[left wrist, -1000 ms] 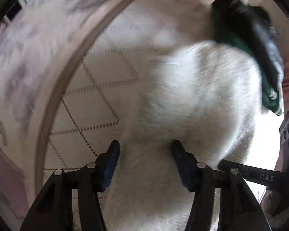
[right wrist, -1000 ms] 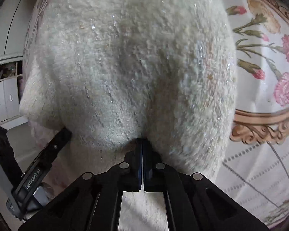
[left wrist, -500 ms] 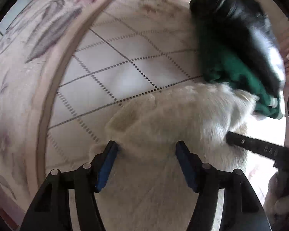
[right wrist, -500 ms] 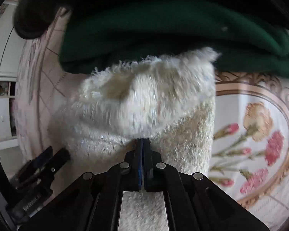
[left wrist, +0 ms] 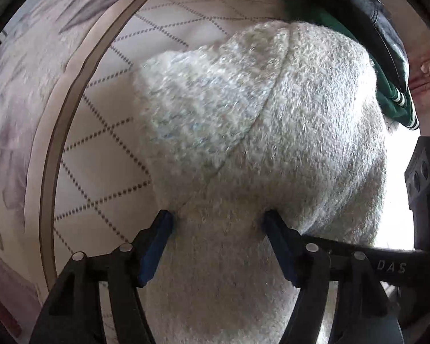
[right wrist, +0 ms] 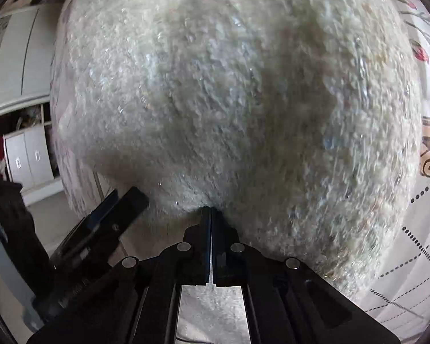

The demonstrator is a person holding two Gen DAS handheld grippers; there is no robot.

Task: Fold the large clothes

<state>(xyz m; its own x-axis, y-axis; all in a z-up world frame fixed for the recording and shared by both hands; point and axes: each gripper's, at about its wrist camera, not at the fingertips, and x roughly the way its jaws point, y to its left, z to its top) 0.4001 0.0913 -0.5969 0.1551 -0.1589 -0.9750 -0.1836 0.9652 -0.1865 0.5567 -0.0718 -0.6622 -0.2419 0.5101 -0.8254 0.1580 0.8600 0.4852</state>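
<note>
slippage is my main worry: my right hand-held gripper (right wrist: 210,215) pinches only a thin bit of the fluffy white sweater (right wrist: 229,91), its pads pressed together on the fabric, and the heavy knit bulging in front of it could pull free if i swing too fast. my left hand-held gripper (left wrist: 217,223) stands wide, with the sweater lying between its fingers, not clamped, so that side has no hold and the fold could sag or twist. the dark green garment (left wrist: 386,94) and the black garment (left wrist: 358,8) on it lie touching the sweater's far edge, so a careless drag could catch them. the sweater (left wrist: 257,120) is thick, fuzzy and off-white with small glints in the yarn, and a seam runs slanting across it. it is bunched into a rounded mound on the bed cover (left wrist: 106,120), a pale quilted sheet with dotted diamonds and a floral border, toward the cover's far right part.
</note>
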